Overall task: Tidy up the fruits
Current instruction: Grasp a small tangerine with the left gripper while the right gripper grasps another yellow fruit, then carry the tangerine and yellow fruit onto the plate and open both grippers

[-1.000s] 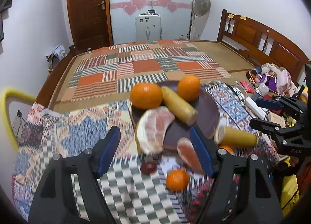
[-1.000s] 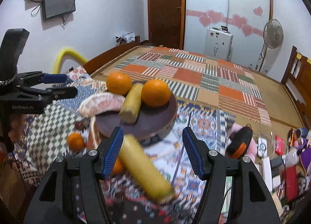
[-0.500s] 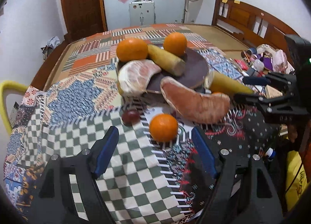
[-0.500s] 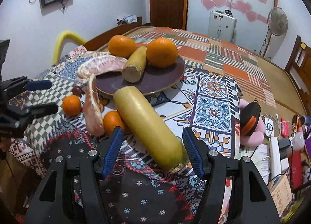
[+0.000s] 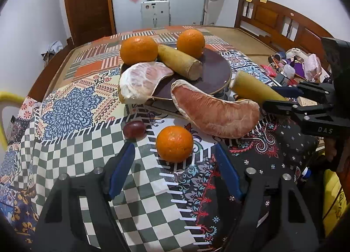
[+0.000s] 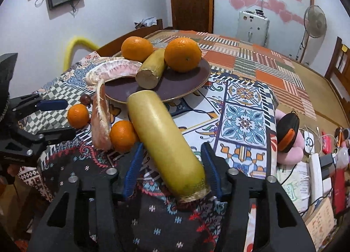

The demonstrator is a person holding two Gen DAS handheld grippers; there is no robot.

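A dark brown plate [image 5: 215,70] [image 6: 181,83] holds two oranges [image 5: 139,49], a yellow cane piece [image 5: 179,62] and a pomelo segment [image 5: 142,81]. On the cloth lie a pink pomelo segment [image 5: 214,109], a small orange [image 5: 174,143], a grape [image 5: 133,129] and a long yellow cane piece [image 6: 166,140]. My left gripper [image 5: 175,171] is open, its fingers on either side just short of the small orange. My right gripper [image 6: 172,168] is open around the long cane piece's near end. A second small orange [image 6: 123,135] lies beside it.
The patterned cloth covers a small table whose right edge [image 6: 271,120] drops to a cluttered floor with a pink toy [image 6: 288,138], cables and bottles. A bed with a striped mat [image 5: 91,55] lies behind. A yellow chair frame [image 5: 8,98] stands at left.
Both grippers have moved down and closer to the table. The small orange now sits between my left fingers' tips; the long cane piece now lies between my right fingers.
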